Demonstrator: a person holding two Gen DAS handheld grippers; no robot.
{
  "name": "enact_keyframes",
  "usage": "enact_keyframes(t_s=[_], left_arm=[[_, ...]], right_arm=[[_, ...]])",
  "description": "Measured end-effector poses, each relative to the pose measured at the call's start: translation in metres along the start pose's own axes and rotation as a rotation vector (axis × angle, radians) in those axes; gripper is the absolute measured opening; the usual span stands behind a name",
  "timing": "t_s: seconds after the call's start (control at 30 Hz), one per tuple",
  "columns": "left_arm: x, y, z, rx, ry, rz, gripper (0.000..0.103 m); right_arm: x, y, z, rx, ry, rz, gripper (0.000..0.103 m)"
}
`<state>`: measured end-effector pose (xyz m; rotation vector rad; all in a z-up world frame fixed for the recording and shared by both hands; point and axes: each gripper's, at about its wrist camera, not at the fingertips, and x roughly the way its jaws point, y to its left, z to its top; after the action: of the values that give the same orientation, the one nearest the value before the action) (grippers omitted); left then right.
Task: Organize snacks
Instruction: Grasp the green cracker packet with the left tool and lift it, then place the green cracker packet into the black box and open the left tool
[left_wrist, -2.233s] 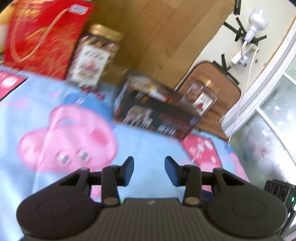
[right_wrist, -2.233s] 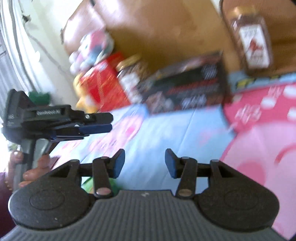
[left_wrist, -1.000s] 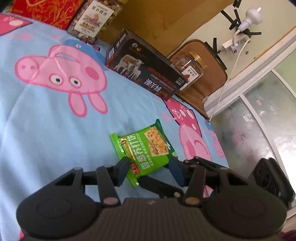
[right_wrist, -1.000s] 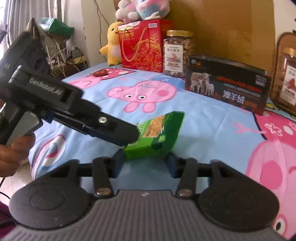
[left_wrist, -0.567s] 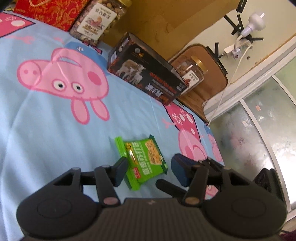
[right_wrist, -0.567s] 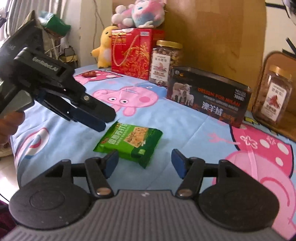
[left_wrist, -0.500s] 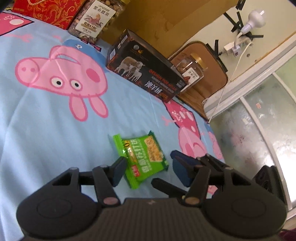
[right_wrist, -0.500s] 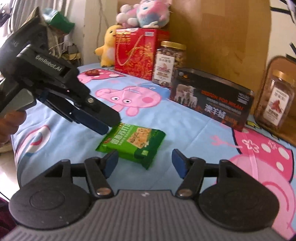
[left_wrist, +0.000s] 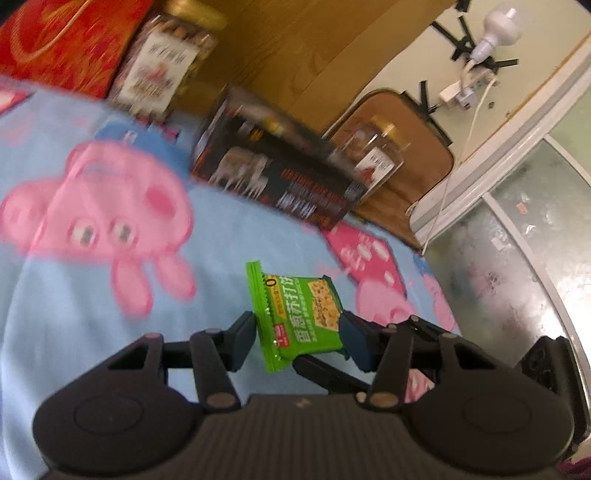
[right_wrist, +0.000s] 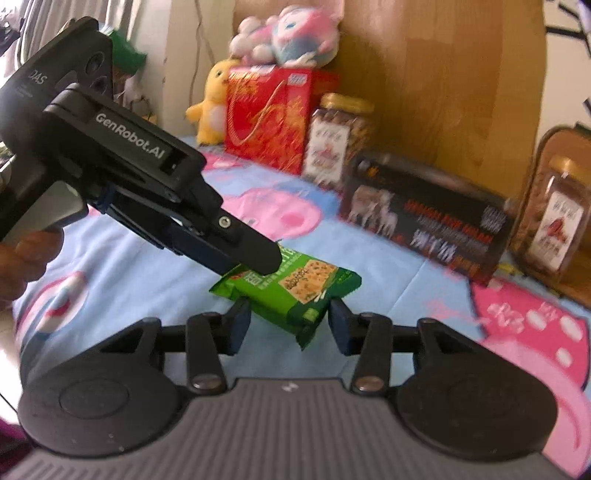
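Note:
A green cracker packet sits between the fingers of my left gripper, which is shut on it and holds it a little above the blue Peppa Pig cloth. In the right wrist view the same packet lies between the open fingers of my right gripper, with the left gripper's fingers clamped on its far end. My right gripper holds nothing.
Along the back stand a red gift box, a nut jar, a black box with sheep pictures and a second jar. Plush toys sit on the red box. A glass door is at the right.
The packet lay flat on the cloth between the two open grippers. My left gripper has closed on it and lifted it; the right gripper has moved closer around it.

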<state>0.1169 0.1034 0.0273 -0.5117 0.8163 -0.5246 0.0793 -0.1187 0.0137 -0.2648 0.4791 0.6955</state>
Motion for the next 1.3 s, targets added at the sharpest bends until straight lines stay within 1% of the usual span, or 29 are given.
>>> enact_keyframes(t_s=[0.13,0.23,0.3,0.37,0.43,0.47,0.53,0.57,0.6,0.67,0.73,0.83,1.03,1.07,1.13,1.23,1.3], left_arm=[[0.009,-0.015,0.042,0.060,-0.054,-0.020,0.050],[0.024,-0.022,0.074,0.103,-0.088,-0.019,0.050],[0.038,-0.022,0.095,0.108,-0.099,-0.016,0.050],[0.053,-0.019,0.113,0.103,-0.113,-0.010,0.050],[0.070,-0.016,0.127,0.103,-0.134,0.012,0.050],[0.079,-0.014,0.134,0.101,-0.142,0.025,0.050],[0.095,-0.007,0.141,0.087,-0.149,0.049,0.050],[0.103,-0.004,0.144,0.074,-0.146,0.073,0.050],[0.109,-0.001,0.145,0.067,-0.137,0.088,0.050],[0.111,-0.002,0.142,0.079,-0.144,0.087,0.050],[0.107,-0.003,0.140,0.082,-0.144,0.066,0.052],[0.094,-0.005,0.136,0.093,-0.160,0.066,0.052],[0.065,-0.021,0.115,0.154,-0.164,0.121,0.052],[0.060,-0.024,0.109,0.168,-0.164,0.131,0.055],[0.051,-0.031,0.096,0.198,-0.169,0.157,0.056],[0.040,-0.042,0.071,0.230,-0.155,0.193,0.068],[0.034,-0.047,0.055,0.249,-0.149,0.227,0.087]], right_arm=[[0.003,-0.019,0.023,0.009,-0.079,-0.062,0.049],[0.009,-0.039,0.044,0.012,-0.142,-0.112,0.049],[0.018,-0.055,0.058,0.023,-0.168,-0.135,0.049],[0.029,-0.070,0.070,0.041,-0.182,-0.156,0.049],[0.045,-0.085,0.079,0.057,-0.185,-0.176,0.049],[0.053,-0.090,0.081,0.059,-0.183,-0.192,0.051],[0.072,-0.101,0.083,0.077,-0.168,-0.220,0.051],[0.078,-0.104,0.081,0.083,-0.153,-0.223,0.051],[0.086,-0.108,0.080,0.091,-0.132,-0.230,0.053],[0.082,-0.111,0.076,0.129,-0.142,-0.231,0.061],[0.073,-0.110,0.074,0.145,-0.157,-0.238,0.061],[0.060,-0.105,0.071,0.179,-0.174,-0.250,0.061],[0.037,-0.096,0.059,0.315,-0.188,-0.245,0.061],[0.035,-0.095,0.056,0.340,-0.187,-0.242,0.061],[0.026,-0.091,0.048,0.403,-0.180,-0.238,0.061],[0.012,-0.083,0.032,0.499,-0.150,-0.228,0.061],[0.005,-0.078,0.022,0.550,-0.127,-0.223,0.061]])
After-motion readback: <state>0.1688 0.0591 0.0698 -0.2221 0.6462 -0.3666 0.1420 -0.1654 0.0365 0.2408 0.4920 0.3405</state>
